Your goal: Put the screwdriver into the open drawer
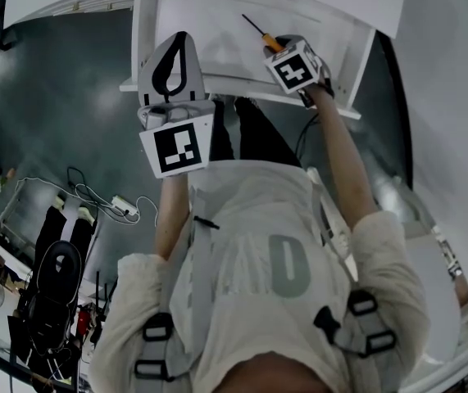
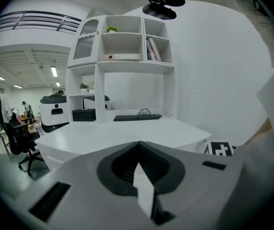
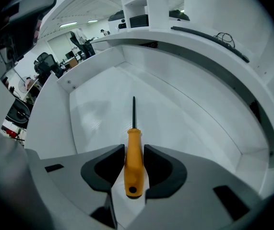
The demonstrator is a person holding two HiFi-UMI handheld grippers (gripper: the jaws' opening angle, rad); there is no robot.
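The screwdriver (image 3: 134, 164) has an orange handle and a thin dark shaft. My right gripper (image 3: 135, 150) is shut on the handle, and the shaft points ahead over the white floor of the open drawer (image 3: 98, 114). In the head view the screwdriver (image 1: 256, 30) sticks out of the right gripper (image 1: 280, 49) above the drawer (image 1: 141, 47). The left gripper (image 1: 179, 41) hangs shut at the drawer's left front corner with nothing in it. In its own view the left gripper (image 2: 138, 145) faces the desk, jaws together.
A white desk (image 2: 127, 135) carries a keyboard (image 2: 137, 117) and a shelf unit (image 2: 122, 42). Office chairs (image 2: 19, 138) stand at the left. On the dark floor lie cables (image 1: 94, 199) beside a black chair (image 1: 53, 277).
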